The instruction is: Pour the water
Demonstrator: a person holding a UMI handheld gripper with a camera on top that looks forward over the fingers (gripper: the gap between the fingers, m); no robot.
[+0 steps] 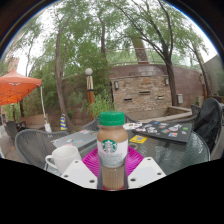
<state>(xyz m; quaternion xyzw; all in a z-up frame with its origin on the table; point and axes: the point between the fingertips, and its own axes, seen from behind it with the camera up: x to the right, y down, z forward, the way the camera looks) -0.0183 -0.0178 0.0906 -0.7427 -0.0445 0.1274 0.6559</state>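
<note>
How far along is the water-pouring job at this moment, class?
Done: the gripper has the Starbucks bottle between its fingers. In hand: the bottle is upright, its green cap on. Left: tipping it toward the white cup on the glass table; no pouring shows.

A round glass table point(185, 150) carries a dark tray point(160, 129) and a yellow slip point(138, 139). Beyond it stand a stone-walled structure point(142, 90), tall trees point(90, 35) and a lamp post point(89, 85). An orange umbrella point(17, 88) spreads off to one side, above a metal chair point(30, 146)
</note>
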